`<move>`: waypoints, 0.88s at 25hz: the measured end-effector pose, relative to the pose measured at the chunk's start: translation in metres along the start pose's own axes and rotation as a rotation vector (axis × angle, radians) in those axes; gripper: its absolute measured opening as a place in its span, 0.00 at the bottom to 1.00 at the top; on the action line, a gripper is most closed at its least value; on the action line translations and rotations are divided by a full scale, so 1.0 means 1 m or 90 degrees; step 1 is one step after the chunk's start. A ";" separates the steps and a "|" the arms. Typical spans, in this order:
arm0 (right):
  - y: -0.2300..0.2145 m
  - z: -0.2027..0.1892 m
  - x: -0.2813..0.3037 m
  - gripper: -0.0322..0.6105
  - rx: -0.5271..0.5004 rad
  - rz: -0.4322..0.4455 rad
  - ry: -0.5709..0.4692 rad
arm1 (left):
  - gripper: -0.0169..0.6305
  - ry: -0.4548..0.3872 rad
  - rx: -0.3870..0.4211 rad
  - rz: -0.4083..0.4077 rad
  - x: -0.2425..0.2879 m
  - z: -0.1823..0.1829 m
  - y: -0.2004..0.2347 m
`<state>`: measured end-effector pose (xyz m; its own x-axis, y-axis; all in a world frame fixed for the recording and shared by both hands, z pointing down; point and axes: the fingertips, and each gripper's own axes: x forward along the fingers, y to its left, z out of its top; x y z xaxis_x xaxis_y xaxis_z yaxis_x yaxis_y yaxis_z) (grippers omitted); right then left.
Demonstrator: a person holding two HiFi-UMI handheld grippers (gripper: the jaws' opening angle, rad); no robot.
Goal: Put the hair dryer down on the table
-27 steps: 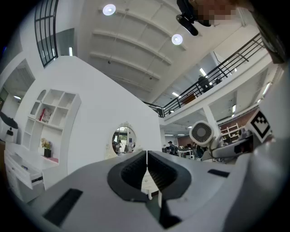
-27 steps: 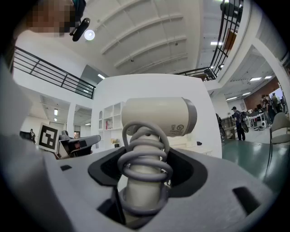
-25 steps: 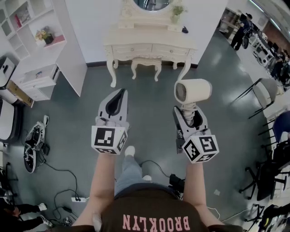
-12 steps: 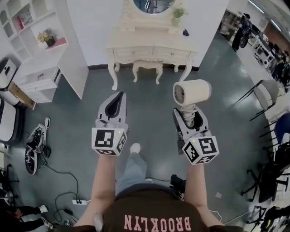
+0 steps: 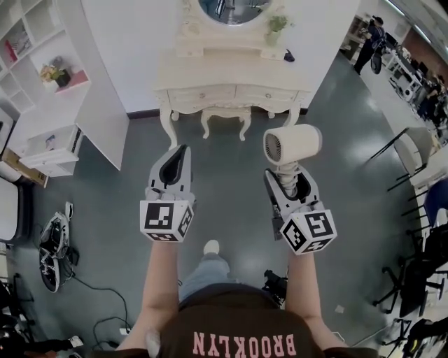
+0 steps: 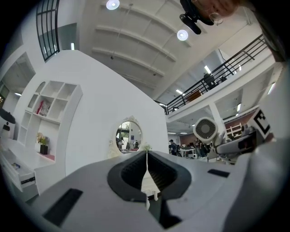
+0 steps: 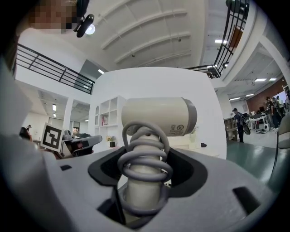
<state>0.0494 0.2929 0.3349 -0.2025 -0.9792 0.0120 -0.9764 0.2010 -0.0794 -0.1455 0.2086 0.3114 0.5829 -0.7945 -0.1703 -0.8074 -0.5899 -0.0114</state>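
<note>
Dressing table point(image 5: 224, 70) ahead | hair dryer point(image 5: 292, 145) — handle clamped in right gripper point(image 5: 290, 180), body beyond tips | left gripper point(image 5: 179, 152) closed

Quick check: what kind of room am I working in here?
Probably a staged bedroom corner inside a large open hall: cream dressing table, oval mirror above it, white shelf unit.
</note>
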 end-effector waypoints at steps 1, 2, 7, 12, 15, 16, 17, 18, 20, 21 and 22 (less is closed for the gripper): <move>-0.002 0.001 0.015 0.46 0.002 -0.002 -0.001 | 0.04 0.001 0.000 -0.002 0.012 -0.002 0.010; -0.005 0.002 0.030 0.46 0.004 -0.003 -0.001 | 0.04 0.002 -0.001 -0.004 0.023 -0.004 0.019; -0.015 0.007 0.096 0.46 0.004 -0.012 -0.004 | 0.04 0.004 -0.005 -0.013 0.075 -0.013 0.060; -0.024 0.006 0.143 0.46 0.004 -0.013 0.006 | 0.04 0.007 -0.009 -0.018 0.110 -0.023 0.086; -0.032 0.007 0.167 0.46 -0.001 -0.012 0.013 | 0.04 0.008 -0.014 -0.018 0.130 -0.028 0.098; -0.035 0.008 0.175 0.46 -0.003 -0.011 0.014 | 0.04 0.008 -0.015 -0.017 0.137 -0.029 0.101; -0.038 0.008 0.182 0.46 -0.005 -0.010 0.015 | 0.04 0.009 -0.016 -0.017 0.144 -0.031 0.104; -0.041 0.009 0.190 0.46 -0.008 -0.008 0.016 | 0.04 0.009 -0.017 -0.017 0.152 -0.033 0.107; -0.050 0.009 0.205 0.46 -0.010 -0.004 0.017 | 0.04 0.011 -0.018 -0.014 0.168 -0.037 0.112; -0.055 0.009 0.213 0.46 -0.010 -0.002 0.018 | 0.04 0.012 -0.018 -0.012 0.176 -0.039 0.114; -0.061 0.009 0.220 0.46 -0.009 0.000 0.019 | 0.04 0.012 -0.018 -0.010 0.185 -0.041 0.115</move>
<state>0.0652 0.0646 0.3333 -0.2049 -0.9779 0.0418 -0.9772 0.2019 -0.0650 -0.1268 -0.0118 0.3192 0.5975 -0.7875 -0.1513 -0.7953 -0.6061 0.0139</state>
